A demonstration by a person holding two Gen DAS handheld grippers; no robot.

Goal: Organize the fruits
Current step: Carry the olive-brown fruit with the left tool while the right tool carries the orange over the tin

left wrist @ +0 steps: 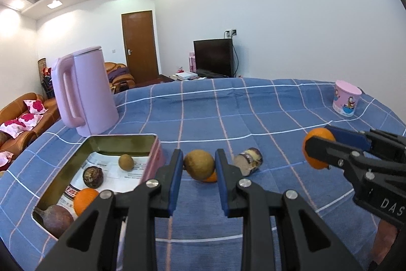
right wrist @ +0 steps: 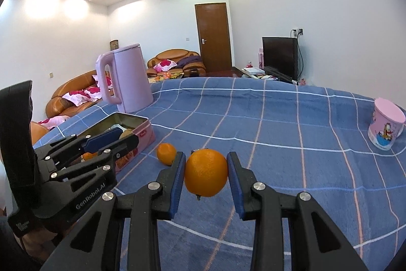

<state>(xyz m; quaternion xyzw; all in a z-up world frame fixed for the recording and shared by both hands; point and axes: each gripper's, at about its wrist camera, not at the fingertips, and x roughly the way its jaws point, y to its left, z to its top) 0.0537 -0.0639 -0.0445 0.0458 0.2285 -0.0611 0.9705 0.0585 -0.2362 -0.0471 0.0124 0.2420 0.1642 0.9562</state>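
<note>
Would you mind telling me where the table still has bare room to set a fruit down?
The widest free patch is the blue checked cloth between the pink kettle and the cartoon cup. The tin has only a small bare patch of paper left among its fruit. It is crowded right of the tin, around the brown fruit, small orange and the cut piece.

White walls, brown door, orange sofa
</note>
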